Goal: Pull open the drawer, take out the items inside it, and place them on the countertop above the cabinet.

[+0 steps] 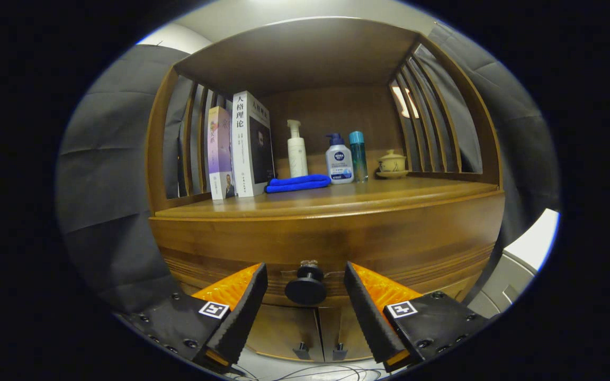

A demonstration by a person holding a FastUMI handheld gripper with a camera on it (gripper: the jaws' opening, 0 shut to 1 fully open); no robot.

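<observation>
my hand-held gripper [305, 288] was spread open, one finger on either side of the round dark knob [305, 286] on the drawer [331, 246], neither finger touching it as far as i could tell. the drawer sat shut in the wooden cabinet, directly under the table [337, 198] and above two small lower doors [315, 330]. i judged the knob the only sensible hold: small, hard and smooth, so likely slippery, best pinched behind its head on the neck so the fingers could not slide off during the pull. the drawer front looked like solid wood, stiff and probably heavy enough to need a steady straight pull. whatever lay inside was hidden, so i could not say how many items or what kind. on the table stood books [241, 148], a pump bottle [296, 151], two more bottles, a folded blue cloth [298, 183] and a lidded cup [392, 163], leaving bare wood at the front edge. something pale was wrapped at the knob's base, too small to make out.
</observation>
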